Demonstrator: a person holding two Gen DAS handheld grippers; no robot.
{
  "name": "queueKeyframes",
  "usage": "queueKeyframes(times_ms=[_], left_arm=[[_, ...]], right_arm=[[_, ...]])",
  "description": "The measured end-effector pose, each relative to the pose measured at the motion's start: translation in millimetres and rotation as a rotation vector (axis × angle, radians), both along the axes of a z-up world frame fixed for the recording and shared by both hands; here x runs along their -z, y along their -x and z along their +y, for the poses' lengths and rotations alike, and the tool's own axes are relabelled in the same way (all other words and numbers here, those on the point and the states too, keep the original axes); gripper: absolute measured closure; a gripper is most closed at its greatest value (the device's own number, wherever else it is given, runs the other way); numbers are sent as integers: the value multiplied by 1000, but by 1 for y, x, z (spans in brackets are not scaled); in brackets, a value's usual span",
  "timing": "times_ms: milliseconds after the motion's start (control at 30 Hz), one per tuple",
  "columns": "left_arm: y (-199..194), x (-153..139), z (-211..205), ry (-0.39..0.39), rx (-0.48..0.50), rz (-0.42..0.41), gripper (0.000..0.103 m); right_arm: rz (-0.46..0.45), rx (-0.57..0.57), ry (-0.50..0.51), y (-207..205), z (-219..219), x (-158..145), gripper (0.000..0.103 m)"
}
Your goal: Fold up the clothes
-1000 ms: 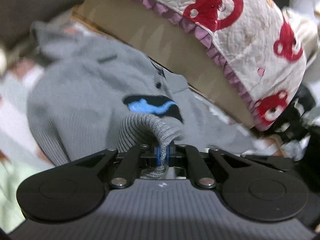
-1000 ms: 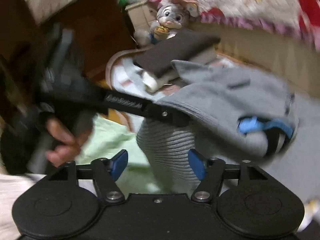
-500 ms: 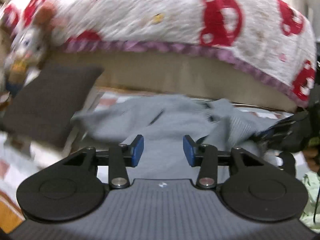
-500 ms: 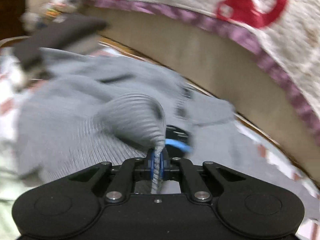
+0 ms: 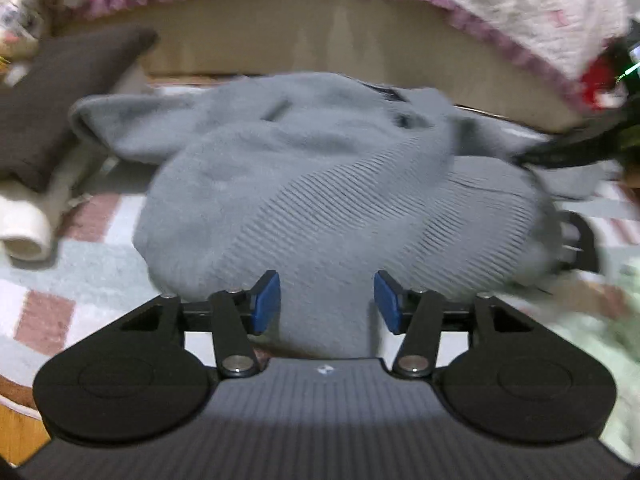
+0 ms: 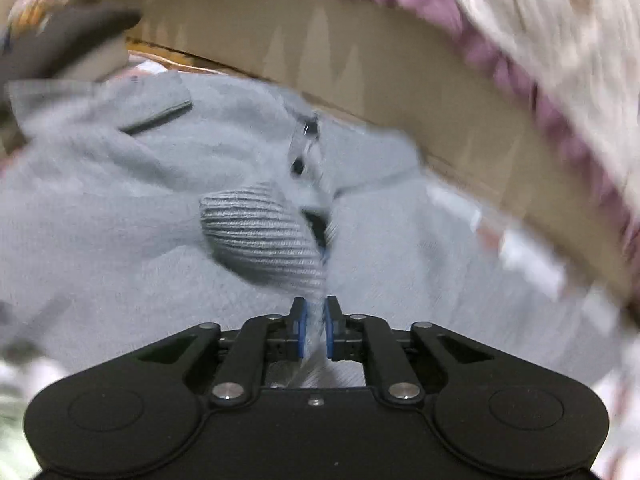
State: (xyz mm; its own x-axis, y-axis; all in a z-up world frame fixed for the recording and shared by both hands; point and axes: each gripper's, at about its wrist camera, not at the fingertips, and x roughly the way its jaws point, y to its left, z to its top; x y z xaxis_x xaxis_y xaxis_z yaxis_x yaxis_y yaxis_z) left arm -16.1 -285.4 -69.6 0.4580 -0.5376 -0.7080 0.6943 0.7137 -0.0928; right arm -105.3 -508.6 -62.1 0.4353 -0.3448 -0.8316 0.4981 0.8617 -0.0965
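Two grippers work one gray sweater (image 5: 304,184), which lies bunched on the checked blanket (image 5: 48,280) below the bed's quilt (image 5: 532,20). The right gripper (image 6: 313,332) is clamped on the ribbed cuff (image 6: 260,236), carrying the sleeve across the body (a sleeve fold, I judge). The left gripper (image 5: 327,304) is spread wide with knit between its pads (image 5: 266,300) but nothing pinched. Next it should close on that edge or press it flat while the sleeve is laid down. A second ago the left one held the cuff and the right stood open; the cuff has changed hands
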Motion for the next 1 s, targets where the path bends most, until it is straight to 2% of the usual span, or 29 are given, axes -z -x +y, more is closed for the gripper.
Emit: queueKeyframes(times_ms=[67,100,133,167,267,300,333,367,400,467,533,567,600,633,667,767,900,933,1000], left_arm=[[1,2,-7,24,5,14,47],[5,4,-10,13,36,-1,42],[10,5,-13,-1,70,-17,38],[14,8,-17,-21,100,-30,34],[25,16,-24,-93,159,-91,32],[29,18,-26,-119,176,-117,32],[29,19,-27,-149,183,-157,32],[25,18,-23,-162,177,-184,37],[20,16,-19,-172,168,-208,62],[12,13,-11,-191,152,-257,97],[-1,6,2,-182,103,-292,97],[-10,0,12,-159,58,-300,97],[-19,-6,22,-136,12,-308,97],[-27,-10,31,-111,-26,-310,97],[-36,-13,40,-85,-65,-313,97],[-57,-12,61,-35,-134,-283,97],[-74,-8,81,84,-192,-168,96],[-78,-9,83,117,-199,-153,96],[-78,-11,83,147,-204,-159,94]], right_arm=[[-81,53,-133,11,-1,-19,86],[-114,71,-188,14,0,-27,79],[-115,57,-190,10,5,-26,69],[-115,42,-192,7,10,-26,65],[-115,-1,-198,-5,24,-25,52],[-116,-16,-199,-9,29,-25,42],[-116,-31,-201,-12,34,-25,40],[-116,-45,-203,-16,39,-24,40],[-113,-63,-198,-20,44,-23,40],[-85,-125,-125,-29,53,-11,40],[-69,-159,-71,-24,57,-15,40],[-61,-176,-44,-22,59,-17,41],[-53,-193,-17,-19,61,-19,49],[-45,-210,10,-17,63,-21,84],[-37,-227,37,-14,65,-23,99],[-13,-278,119,-7,71,-29,98],[19,-345,227,3,79,-37,99],[29,-351,258,5,80,-39,103],[57,-258,326,8,63,-40,103]])
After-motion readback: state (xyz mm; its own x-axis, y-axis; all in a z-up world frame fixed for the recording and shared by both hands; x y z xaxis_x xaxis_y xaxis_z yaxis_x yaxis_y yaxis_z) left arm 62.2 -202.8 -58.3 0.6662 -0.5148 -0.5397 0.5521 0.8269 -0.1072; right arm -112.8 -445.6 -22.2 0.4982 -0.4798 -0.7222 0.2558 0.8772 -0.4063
